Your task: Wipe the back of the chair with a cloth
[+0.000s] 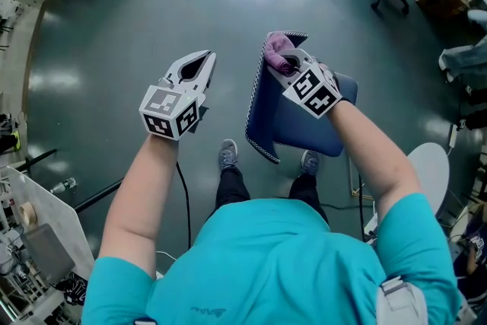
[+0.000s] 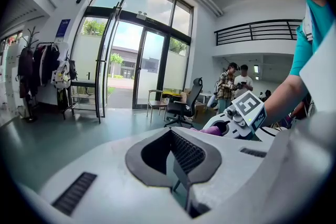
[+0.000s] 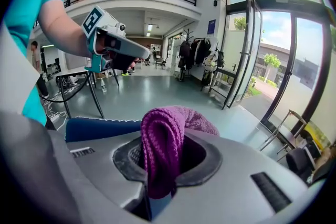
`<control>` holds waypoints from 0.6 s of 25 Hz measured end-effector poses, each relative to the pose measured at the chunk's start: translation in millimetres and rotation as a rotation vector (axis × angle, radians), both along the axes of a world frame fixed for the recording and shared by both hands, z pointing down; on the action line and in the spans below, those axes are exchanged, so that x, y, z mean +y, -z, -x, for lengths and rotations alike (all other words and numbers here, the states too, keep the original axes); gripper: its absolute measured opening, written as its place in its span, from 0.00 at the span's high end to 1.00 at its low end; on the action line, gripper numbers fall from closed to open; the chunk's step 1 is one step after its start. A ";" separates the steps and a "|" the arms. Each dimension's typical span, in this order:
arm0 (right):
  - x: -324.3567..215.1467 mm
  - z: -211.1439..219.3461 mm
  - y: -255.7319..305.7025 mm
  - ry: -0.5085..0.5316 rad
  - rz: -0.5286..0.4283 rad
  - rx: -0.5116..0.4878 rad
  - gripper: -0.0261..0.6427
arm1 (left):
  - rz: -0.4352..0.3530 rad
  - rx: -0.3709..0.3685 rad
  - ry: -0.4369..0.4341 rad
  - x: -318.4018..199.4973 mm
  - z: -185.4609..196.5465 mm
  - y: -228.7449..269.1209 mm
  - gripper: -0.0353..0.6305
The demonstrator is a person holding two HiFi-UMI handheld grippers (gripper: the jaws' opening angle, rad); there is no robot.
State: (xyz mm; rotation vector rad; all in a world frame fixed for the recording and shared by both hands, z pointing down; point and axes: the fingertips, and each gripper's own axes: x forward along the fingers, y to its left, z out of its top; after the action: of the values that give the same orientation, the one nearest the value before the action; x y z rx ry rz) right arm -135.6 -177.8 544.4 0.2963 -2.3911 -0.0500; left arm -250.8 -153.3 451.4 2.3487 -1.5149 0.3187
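Now grips a bunched purple cloth (image 3: pixel 163 149) tight between the jaws of the right gripper (image 1: pixel 289 65), right at the top edge of the blue chair back (image 1: pixel 262 106) just below those jaws. Holds the left gripper (image 1: pixel 199 65) off to its left, apart from the chair back, jaws closed together on nothing.

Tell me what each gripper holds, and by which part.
The right gripper is shut on the purple cloth, pinching a bunched fold of it. The left gripper is shut and empty.
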 end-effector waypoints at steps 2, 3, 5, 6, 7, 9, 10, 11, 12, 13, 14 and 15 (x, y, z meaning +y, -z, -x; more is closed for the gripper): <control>12.2 -1.1 0.9 0.022 0.003 -0.001 0.85 | -0.002 0.000 -0.003 0.1 -3.6 0.5 0.94; 18.9 -1.9 1.0 0.034 0.005 -0.002 0.85 | -0.002 0.002 -0.003 -0.1 -5.4 0.7 0.94; 33.2 -3.2 0.8 0.061 0.005 0.000 0.85 | -0.004 0.004 -0.005 -0.6 -9.0 1.3 0.94; 40.5 -3.8 0.9 0.076 0.005 0.001 0.85 | -0.005 0.004 -0.007 -0.9 -11.0 1.5 0.94; 47.9 -4.4 0.7 0.092 0.004 0.004 0.85 | -0.007 0.004 -0.011 -1.2 -13.3 1.6 0.94; 62.9 -5.3 -0.1 0.122 0.001 0.008 0.85 | -0.007 0.002 -0.017 -1.4 -17.2 1.8 0.94; 70.7 -5.1 0.0 0.136 0.001 0.008 0.85 | -0.008 0.003 -0.019 -1.1 -18.6 2.2 0.94; 78.9 -4.7 0.3 0.149 0.002 0.008 0.85 | -0.008 0.004 -0.021 -0.5 -19.7 2.8 0.94; 87.3 -4.3 0.6 0.162 0.004 0.009 0.85 | -0.009 0.005 -0.023 0.4 -20.7 3.2 0.94; 95.9 -4.0 1.0 0.175 0.008 0.009 0.85 | -0.009 0.005 -0.025 1.3 -22.0 3.5 0.94; 104.5 -4.2 1.2 0.189 0.012 0.009 0.85 | -0.009 0.005 -0.027 2.1 -23.7 3.6 0.94; 113.2 -4.7 1.0 0.203 0.017 0.009 0.85 | -0.009 0.006 -0.030 2.7 -25.6 3.3 0.94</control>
State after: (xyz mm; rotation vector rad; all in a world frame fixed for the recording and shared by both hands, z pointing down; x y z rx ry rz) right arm -131.0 -64.6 543.4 0.0446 -2.4038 -0.1245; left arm -225.2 -150.7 448.1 2.3791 -1.4833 0.3123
